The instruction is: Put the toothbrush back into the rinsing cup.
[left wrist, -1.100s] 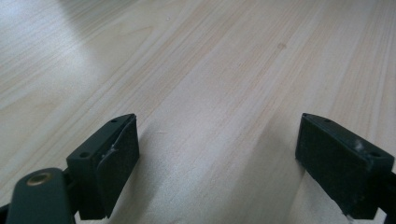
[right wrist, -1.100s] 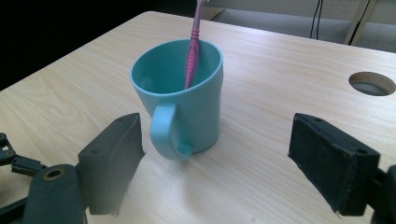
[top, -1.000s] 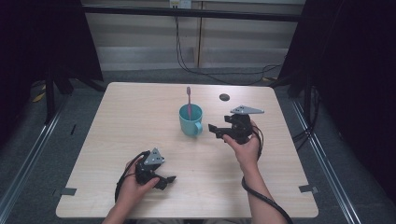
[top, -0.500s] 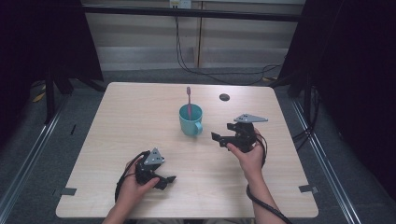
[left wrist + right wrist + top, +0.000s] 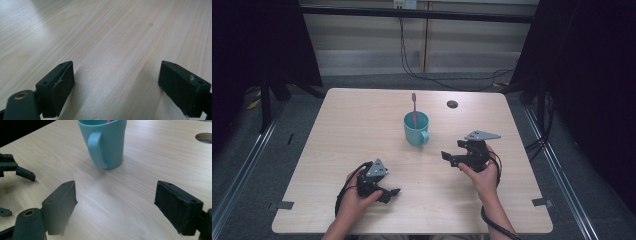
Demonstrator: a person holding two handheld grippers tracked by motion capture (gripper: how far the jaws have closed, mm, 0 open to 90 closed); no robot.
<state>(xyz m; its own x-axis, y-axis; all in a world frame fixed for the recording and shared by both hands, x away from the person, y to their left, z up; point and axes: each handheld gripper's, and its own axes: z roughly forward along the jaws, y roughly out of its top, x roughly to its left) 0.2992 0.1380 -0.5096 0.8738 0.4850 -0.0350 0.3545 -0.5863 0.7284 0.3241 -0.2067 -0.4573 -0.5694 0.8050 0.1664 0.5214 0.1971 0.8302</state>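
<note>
Mug, teal, upright mid-surface, handle toward the person; pink toothbrush stands in it. Right gripper near the mug, to its right, apart from it; fingers spread wide, nothing between, mug ahead of them in the right gripper view. Left gripper low at the near left of the surface, well apart from the mug; fingers wide, over bare wood.

Mug ahead; probably bare table elsewhere

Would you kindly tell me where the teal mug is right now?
In the high view the teal mug stands near the table's middle, holding a pink toothbrush, ahead and left of the right gripper.
</note>
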